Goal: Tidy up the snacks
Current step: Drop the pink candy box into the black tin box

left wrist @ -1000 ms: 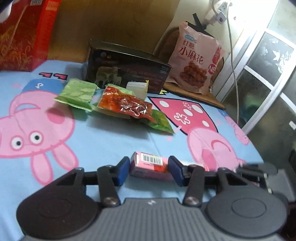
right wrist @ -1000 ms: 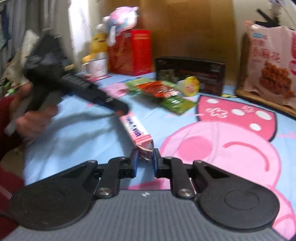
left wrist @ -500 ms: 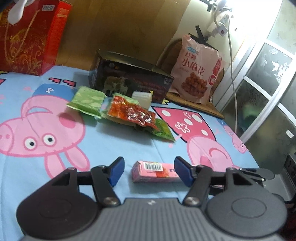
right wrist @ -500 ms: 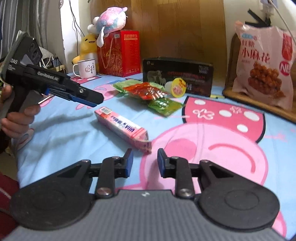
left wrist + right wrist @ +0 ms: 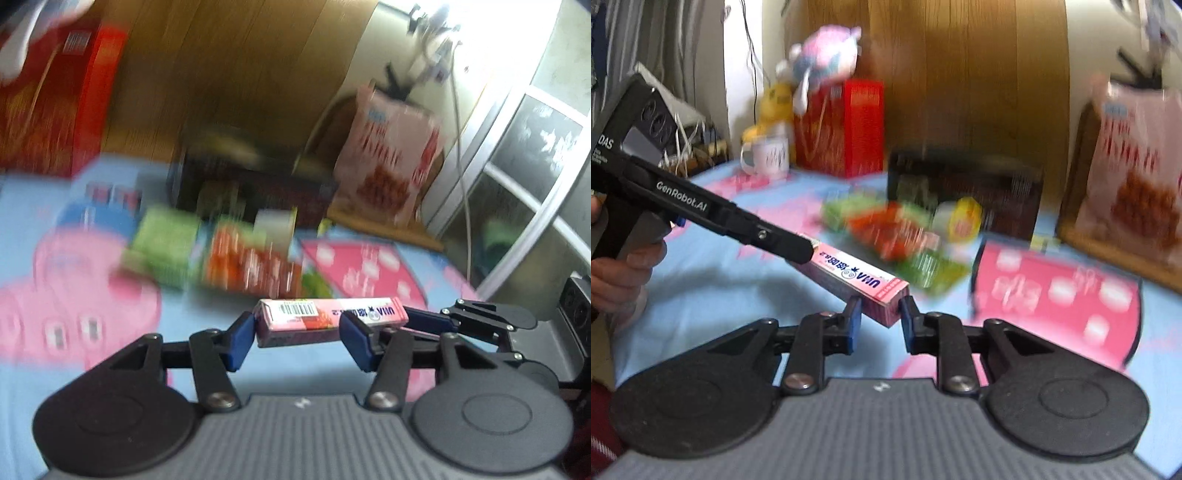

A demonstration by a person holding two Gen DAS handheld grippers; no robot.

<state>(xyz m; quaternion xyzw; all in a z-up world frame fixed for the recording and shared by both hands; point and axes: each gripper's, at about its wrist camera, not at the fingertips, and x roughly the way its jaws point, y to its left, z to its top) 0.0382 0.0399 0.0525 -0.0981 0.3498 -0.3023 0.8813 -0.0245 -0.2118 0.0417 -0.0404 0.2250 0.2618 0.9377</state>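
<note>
Left tool [image 5: 297,341]: jaws closing, clamped on pink candy box [image 5: 328,320], lifted.
Right tool [image 5: 877,319]: jaws closing, clamped on box's other end.

Pink candy box [image 5: 849,275]: brand "UHA" in blue beside Chinese characters too blurred to read; barcode on its end in the left wrist view [image 5: 300,309], digits illegible.
Left gripper [image 5: 803,251]: "GenRobot.AI" in white along its arm; "DAS" on its rear housing.
Other packaging: print blurred, unreadable.
</note>
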